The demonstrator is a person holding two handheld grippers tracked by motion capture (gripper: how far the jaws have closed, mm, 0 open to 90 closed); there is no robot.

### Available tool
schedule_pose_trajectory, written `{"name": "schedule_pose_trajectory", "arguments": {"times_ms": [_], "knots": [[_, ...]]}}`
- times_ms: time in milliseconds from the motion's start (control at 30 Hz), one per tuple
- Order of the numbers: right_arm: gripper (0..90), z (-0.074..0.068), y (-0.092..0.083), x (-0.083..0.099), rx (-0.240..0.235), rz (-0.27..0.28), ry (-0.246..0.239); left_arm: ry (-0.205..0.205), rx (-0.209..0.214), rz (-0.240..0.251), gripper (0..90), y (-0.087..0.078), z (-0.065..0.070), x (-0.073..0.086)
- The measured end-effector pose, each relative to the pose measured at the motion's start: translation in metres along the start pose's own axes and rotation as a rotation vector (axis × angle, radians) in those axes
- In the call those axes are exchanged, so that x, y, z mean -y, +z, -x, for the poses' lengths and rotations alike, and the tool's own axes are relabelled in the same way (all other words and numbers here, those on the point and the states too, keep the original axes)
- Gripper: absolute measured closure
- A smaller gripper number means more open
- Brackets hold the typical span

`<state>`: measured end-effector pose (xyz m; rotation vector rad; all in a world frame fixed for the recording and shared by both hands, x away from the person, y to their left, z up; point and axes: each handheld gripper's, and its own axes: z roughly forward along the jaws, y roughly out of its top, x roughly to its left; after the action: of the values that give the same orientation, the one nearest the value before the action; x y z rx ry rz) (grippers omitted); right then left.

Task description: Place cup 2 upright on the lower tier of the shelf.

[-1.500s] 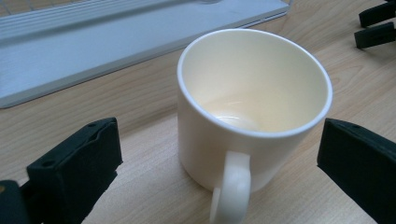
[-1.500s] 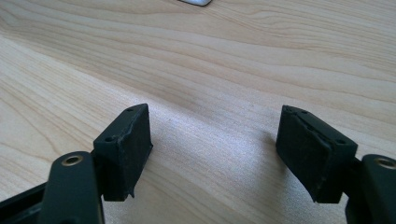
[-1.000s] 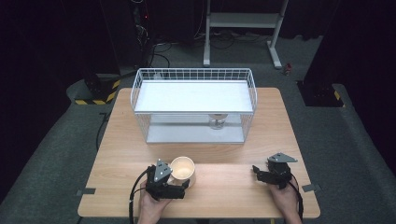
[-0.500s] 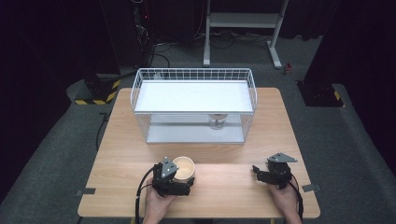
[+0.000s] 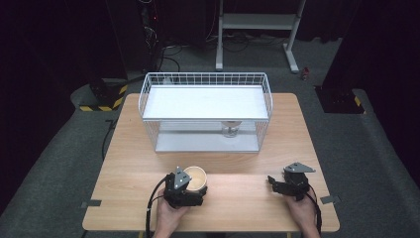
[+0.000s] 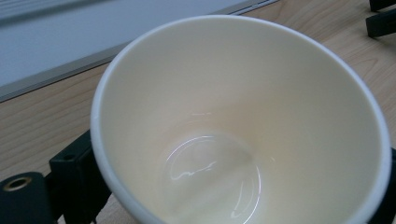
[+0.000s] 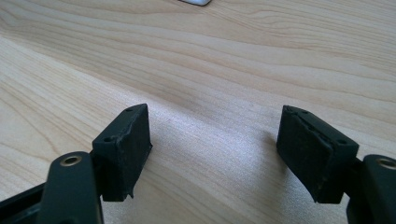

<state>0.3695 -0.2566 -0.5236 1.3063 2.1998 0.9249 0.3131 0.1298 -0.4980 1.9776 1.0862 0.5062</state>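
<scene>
A person sits at a wooden table (image 5: 247, 198) with a gripper in each hand. The left gripper (image 5: 190, 191) is at the near edge, left of centre, and a cream paper cup (image 5: 195, 178) stands upright between its jaws. A second ago the gripper lay a little to the left of the cup, with the cup off its tip; now it has slid in so the jaws flank the cup. Its jaws have just been closing around the cup. In the left gripper view the cup (image 6: 243, 126) is empty, seen from above, with a black jaw just beside its wall at lower left. Whether the pads already press on the wall I cannot tell; the gap is nearly as wide as it gets, which suits the cup's breadth.

The right gripper (image 5: 277, 182) rests on the table at the near right, well apart from the cup. In the right gripper view its jaws stand apart with bare wood between them, holding nothing.

Beyond the cup stands a white wire basket (image 5: 205, 79) with a flat white shelf across it and a small glass (image 5: 229, 130) underneath.

Judging by this, the grasp on the cup is in hand and the cup has not yet left the table. A thin paper wall may crumple if squeezed hard.
</scene>
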Motion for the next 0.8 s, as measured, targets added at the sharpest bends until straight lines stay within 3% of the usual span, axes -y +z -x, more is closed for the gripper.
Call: {"name": "schedule_pose_trajectory", "arguments": {"times_ms": [400,800], "knots": [[25.8,-0.0001,-0.0001,0.0000,-0.001,-0.002,0.002,0.004,-0.043,0.005,8.6,-0.0007,0.0043,-0.0007],[25.8,-0.0001,-0.0001,0.0000,-0.001,-0.001,0.002,-0.015,-0.053,0.011,8.9,-0.0014,0.0020,-0.0062]]}}
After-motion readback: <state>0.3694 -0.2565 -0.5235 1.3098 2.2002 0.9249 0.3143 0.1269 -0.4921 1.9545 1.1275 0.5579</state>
